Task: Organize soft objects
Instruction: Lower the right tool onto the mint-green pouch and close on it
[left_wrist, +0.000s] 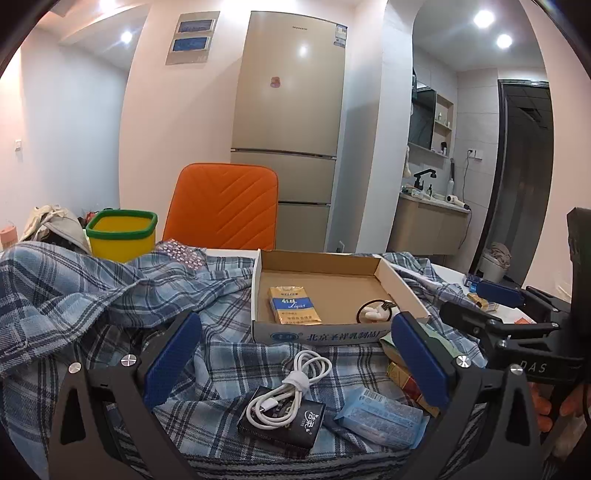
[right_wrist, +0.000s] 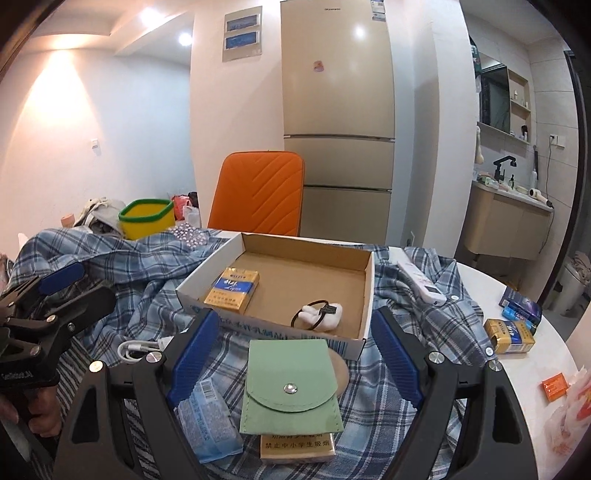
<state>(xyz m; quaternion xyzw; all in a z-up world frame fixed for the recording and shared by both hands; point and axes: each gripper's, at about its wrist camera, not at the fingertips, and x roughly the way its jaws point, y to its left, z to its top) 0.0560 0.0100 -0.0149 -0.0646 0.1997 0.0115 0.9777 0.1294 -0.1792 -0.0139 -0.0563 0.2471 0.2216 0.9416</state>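
A shallow cardboard box sits on a blue plaid shirt. In it lie a gold cigarette pack and a white plush with a black hair tie. My left gripper is open above a white coiled cable on a black pack, with a blue tissue pack to the right. My right gripper is open above a green snap pouch lying on a gold pack. The tissue pack lies left of the pouch.
A yellow bin with a green rim and an orange chair stand behind the table. A white remote lies on the shirt. More packs and an orange packet lie on the white table at right.
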